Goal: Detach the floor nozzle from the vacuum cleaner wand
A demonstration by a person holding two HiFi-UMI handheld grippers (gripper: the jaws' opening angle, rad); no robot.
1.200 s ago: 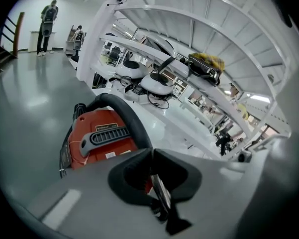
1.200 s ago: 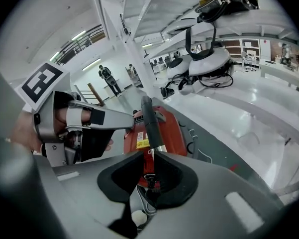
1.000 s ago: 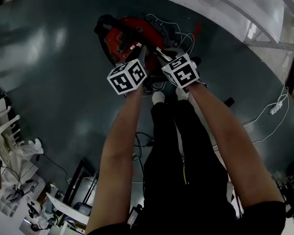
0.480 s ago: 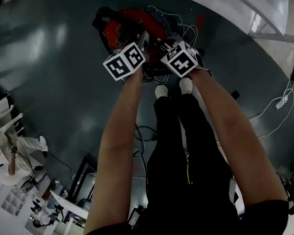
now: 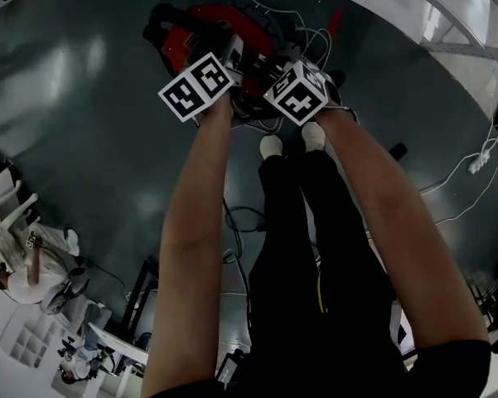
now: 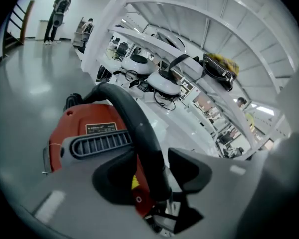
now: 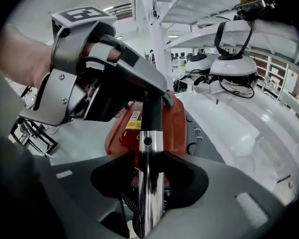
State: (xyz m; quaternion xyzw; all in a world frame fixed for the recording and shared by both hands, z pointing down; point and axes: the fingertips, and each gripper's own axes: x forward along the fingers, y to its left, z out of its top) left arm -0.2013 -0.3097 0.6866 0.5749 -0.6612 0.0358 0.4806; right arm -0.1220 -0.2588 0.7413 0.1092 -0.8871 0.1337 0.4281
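Note:
The red vacuum body lies on the dark floor in front of my feet, and both marker cubes sit right over it. My left gripper straddles the black curved handle tube. Its jaws have just been opening and the pads stand off the tube. My right gripper has the chrome wand between its jaws. These have also just been opening, with a thin gap on each side. In the right gripper view the left gripper's cube shows above the wand's black top. No floor nozzle is visible.
A white cable runs over the floor to a power strip at the right. A seated person and white chairs are at the lower left. White racks with headsets stand behind the vacuum.
In the head view both marker cubes have shifted up the picture toward the red body, the left one also leftward, and both have rolled a little.

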